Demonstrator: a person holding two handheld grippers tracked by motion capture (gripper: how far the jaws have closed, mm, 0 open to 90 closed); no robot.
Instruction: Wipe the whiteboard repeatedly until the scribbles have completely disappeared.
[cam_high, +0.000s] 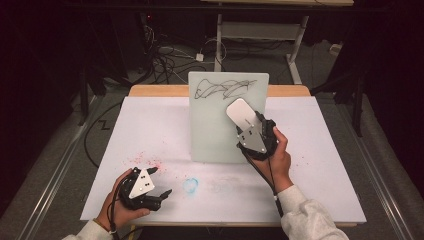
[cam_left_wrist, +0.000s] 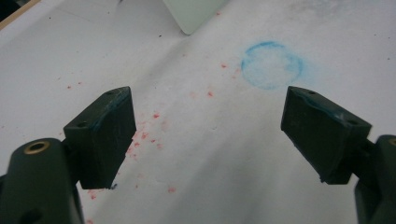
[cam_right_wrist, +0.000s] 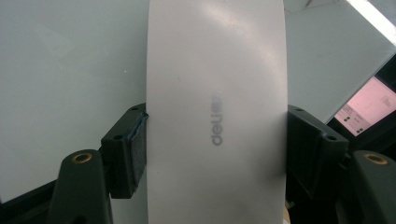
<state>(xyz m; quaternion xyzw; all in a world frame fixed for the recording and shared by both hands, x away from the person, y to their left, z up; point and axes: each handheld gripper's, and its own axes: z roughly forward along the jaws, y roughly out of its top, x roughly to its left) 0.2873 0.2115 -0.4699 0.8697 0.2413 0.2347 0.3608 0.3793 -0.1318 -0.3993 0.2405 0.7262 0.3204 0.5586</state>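
Evidently the wiping was barely begun. The whiteboard (cam_high: 227, 117) lay on the white table cover (cam_high: 150, 130), its far edge reaching the table's back edge, and the black scribble (cam_high: 222, 90) near that far edge looked whole, no stroke visibly rubbed out. The right gripper (cam_high: 248, 123) gripped the white eraser (cam_high: 241, 114) by its long sides, over the board's right half, just nearer the person than the scribble. Judged from this, the whole erasing pass was left to do.

The left gripper (cam_high: 161, 181) rested well off the board's near left corner, jaws wide apart and holding nothing.

The right gripper view gave the eraser (cam_right_wrist: 215, 112) close up: both pads pressed on its edges, grey "deli" lettering on its back. The left gripper view showed the cover's stains: a blue smudged ring (cam_left_wrist: 272, 65) and red specks (cam_left_wrist: 149, 133) near the board's corner (cam_left_wrist: 191, 16), plus blue residue on the pads (cam_left_wrist: 112, 135).
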